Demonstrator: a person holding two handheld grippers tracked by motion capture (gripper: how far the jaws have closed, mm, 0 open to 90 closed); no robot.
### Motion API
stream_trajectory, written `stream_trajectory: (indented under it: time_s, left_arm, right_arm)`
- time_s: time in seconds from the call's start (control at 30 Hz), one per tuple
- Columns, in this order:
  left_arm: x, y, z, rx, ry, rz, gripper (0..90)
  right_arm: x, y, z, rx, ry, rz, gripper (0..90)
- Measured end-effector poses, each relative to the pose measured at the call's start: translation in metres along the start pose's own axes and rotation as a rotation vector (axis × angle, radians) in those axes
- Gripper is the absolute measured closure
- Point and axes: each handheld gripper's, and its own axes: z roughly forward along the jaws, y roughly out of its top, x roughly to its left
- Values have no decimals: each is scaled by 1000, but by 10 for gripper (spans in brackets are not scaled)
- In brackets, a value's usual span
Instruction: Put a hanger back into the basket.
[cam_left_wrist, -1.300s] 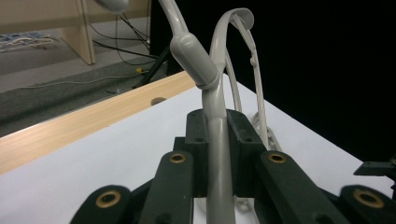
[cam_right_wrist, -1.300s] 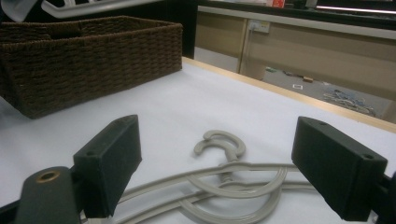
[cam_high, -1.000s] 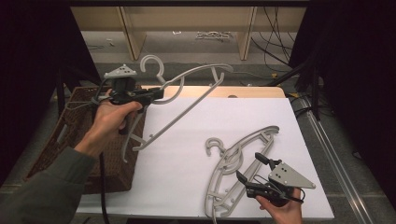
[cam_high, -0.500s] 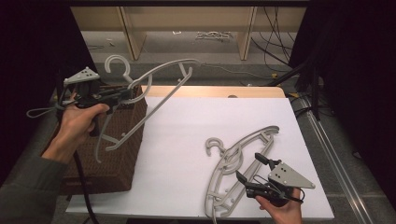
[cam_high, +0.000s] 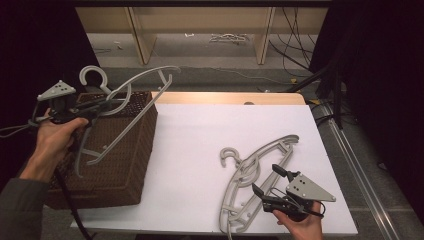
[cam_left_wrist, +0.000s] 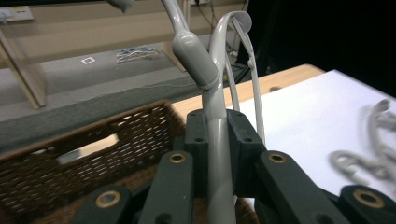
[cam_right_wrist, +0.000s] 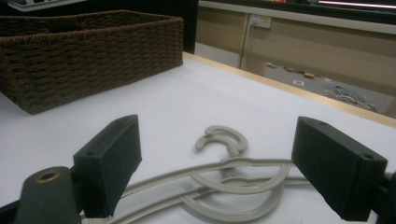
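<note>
Holding the grey hanger (cam_high: 125, 95) by its bar near the neck, my left gripper (cam_high: 87, 107) has its jaws clamped tight on it at the upper left of the frame, over the wicker basket (cam_high: 132, 165) — I judge that grip keeps it level for lowering in. My right gripper (cam_high: 267, 192) rests at the lower right, jaws spread wide and empty, over the stacked hangers (cam_high: 250, 170) on the white table (cam_high: 200, 140) — nothing blocks the basket's open top.

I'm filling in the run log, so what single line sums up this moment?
left tool: shut on grey hanger, over wicker basket | right tool: open, at hangers on table | white table
</note>
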Motion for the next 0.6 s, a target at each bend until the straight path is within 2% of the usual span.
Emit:
stream_trajectory:
  time_s: [0.07, 0.1, 0.17, 0.3, 0.4, 0.6]
  left_arm:
    - [6, -4, -2, 4, 14, 2, 801]
    - [8, -6, -3, 6, 17, 1, 801]
    - [13, -10, -4, 13, 28, 18, 801]
    - [21, -18, -7, 42, 53, 18, 801]
    - [27, -23, -10, 40, 66, 19, 801]
    - [38, -34, -15, 67, 106, 34, 801]
  right_arm:
    - [0, 0, 1, -6, 8, 4, 168]
    - [-1, 1, -1, 7, -2, -16, 168]
    - [-1, 0, 1, -13, -2, -17, 168]
    - [-1, 0, 1, -7, -1, -20, 168]
    - [0, -1, 1, 2, 3, 0, 168]
    - [0, -1, 1, 14, 7, 1, 168]
